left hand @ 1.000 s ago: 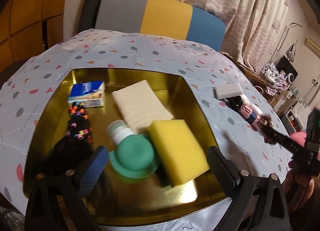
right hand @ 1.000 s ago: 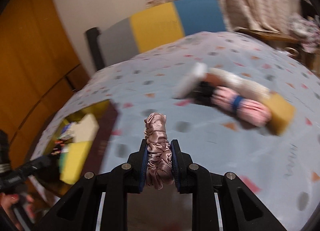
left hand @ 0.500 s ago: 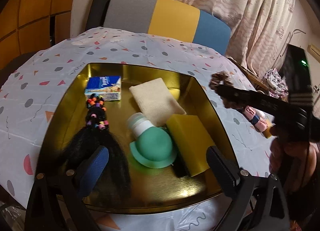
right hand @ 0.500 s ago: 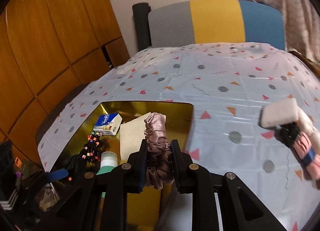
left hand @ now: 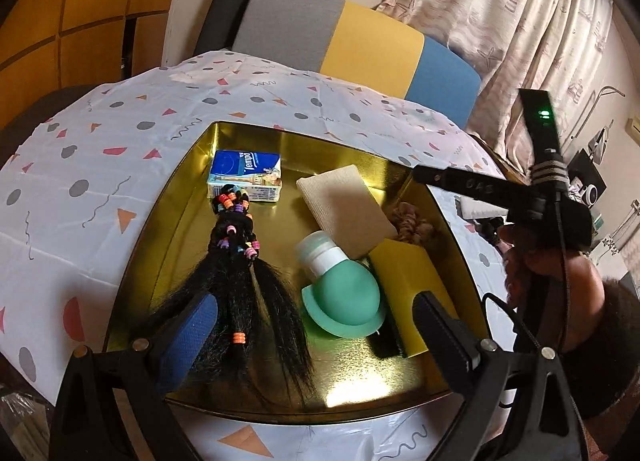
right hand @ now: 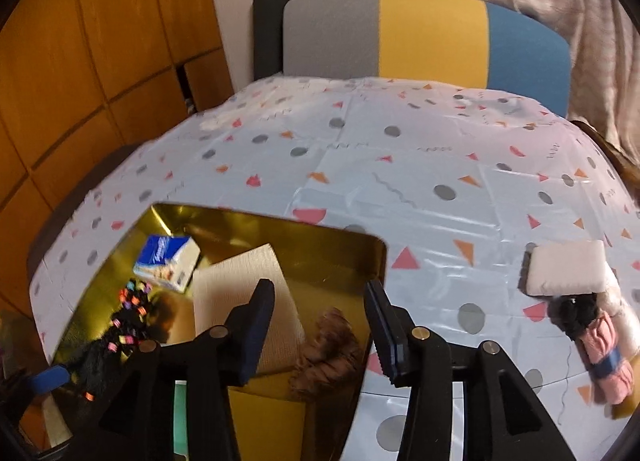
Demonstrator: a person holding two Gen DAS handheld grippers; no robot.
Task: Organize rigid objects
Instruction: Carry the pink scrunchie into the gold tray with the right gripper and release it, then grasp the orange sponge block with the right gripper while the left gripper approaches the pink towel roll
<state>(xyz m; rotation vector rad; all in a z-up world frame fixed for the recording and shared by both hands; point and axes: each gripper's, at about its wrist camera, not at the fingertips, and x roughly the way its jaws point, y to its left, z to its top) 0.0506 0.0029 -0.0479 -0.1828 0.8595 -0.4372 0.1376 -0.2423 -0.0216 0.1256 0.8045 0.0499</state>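
A gold tray (left hand: 168,229) (right hand: 320,245) on the patterned tablecloth holds a blue tissue pack (left hand: 246,175) (right hand: 168,261), a beige cloth (left hand: 344,213) (right hand: 240,289), a black beaded hairpiece (left hand: 236,261), a green bottle (left hand: 340,285) and a yellow sponge (left hand: 408,273). A brown-pink scrunchie (left hand: 408,221) (right hand: 328,353) lies at the tray's right side. My right gripper (right hand: 320,325) is open, just above the scrunchie. My left gripper (left hand: 316,333) is open and empty over the tray's near edge.
On the cloth right of the tray lie a white sponge (right hand: 564,273), a black hair tie (right hand: 572,313) and a pink scrunchie (right hand: 608,361). A grey, yellow and blue chair back (left hand: 352,37) stands behind the table. Curtains (left hand: 500,9) hang at the right.
My right gripper has swung over the tray, opened and let go of the scrunchie, which now lies in the tray. The left gripper has drifted back slightly.
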